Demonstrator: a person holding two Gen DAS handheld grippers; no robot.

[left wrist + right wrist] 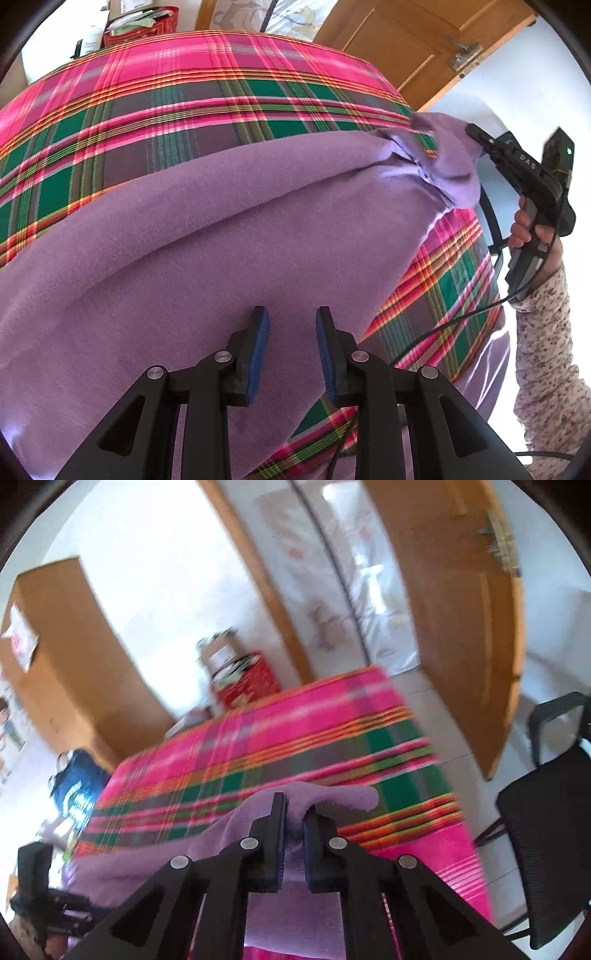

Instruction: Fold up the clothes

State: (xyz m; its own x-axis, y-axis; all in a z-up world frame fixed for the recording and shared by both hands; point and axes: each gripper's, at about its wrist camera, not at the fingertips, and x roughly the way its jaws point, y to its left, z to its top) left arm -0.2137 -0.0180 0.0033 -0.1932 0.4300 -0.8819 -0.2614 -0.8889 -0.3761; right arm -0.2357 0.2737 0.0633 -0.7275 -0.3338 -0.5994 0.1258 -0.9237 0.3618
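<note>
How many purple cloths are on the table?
1. One purple cloth lies across the plaid tablecloth; the right gripper pinches its far corner, and the left gripper sits over its near part. More could be hidden underneath.

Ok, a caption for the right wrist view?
Right gripper pinching a purple cloth over a plaid-covered table.

right view: motion-blurred | purple cloth [229,236]: cut off at left edge | red box [142,24]: contents unreadable
</note>
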